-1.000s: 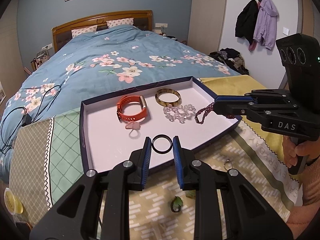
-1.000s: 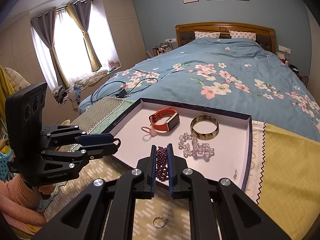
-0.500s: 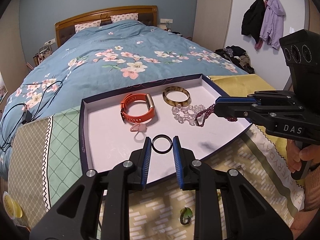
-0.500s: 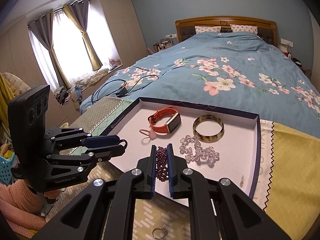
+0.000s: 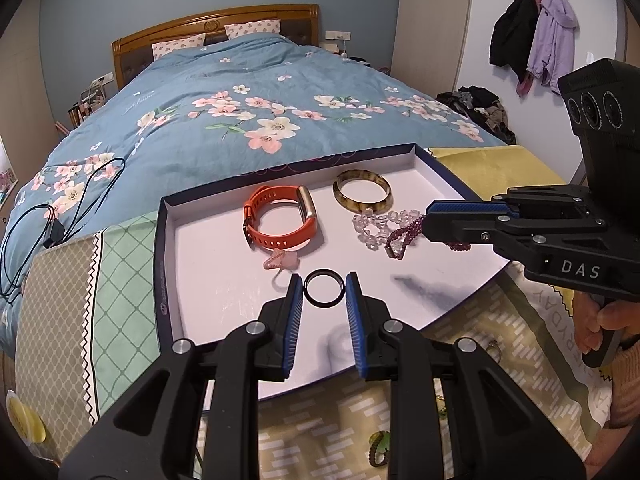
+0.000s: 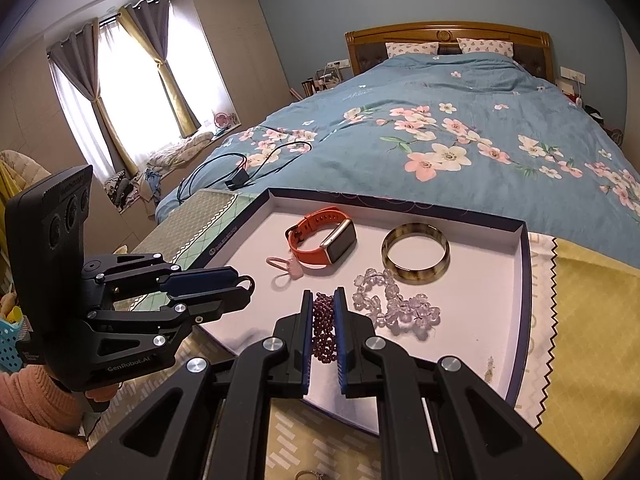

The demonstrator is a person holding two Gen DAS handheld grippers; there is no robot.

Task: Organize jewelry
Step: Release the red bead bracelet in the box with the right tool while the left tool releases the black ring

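A shallow navy tray [image 5: 160,248] [image 6: 524,264] with a white floor lies at the foot of the bed. In it are an orange watch [image 5: 280,220] [image 6: 320,240], a tortoiseshell bangle [image 5: 362,196] [image 6: 416,254], a clear bead bracelet [image 5: 376,226] [image 6: 396,306] and a small pink charm [image 5: 282,260] [image 6: 290,270]. My left gripper [image 5: 323,289] is shut on a thin black ring [image 5: 324,289] above the tray's front part. My right gripper [image 6: 323,306] is shut on a purple bead bracelet [image 6: 323,330] [image 5: 404,238] above the tray, beside the clear beads.
On the patterned cloth in front of the tray lie a green ring [image 5: 380,446], a small ring [image 5: 494,346] and a silver ring [image 6: 308,474]. A black cable [image 5: 36,216] lies on the blue floral duvet to the left. Coats [image 5: 532,48] hang at right.
Both grippers have moved forward over the tray with their items still held. The purple bracelet now hangs closer to the clear beads.
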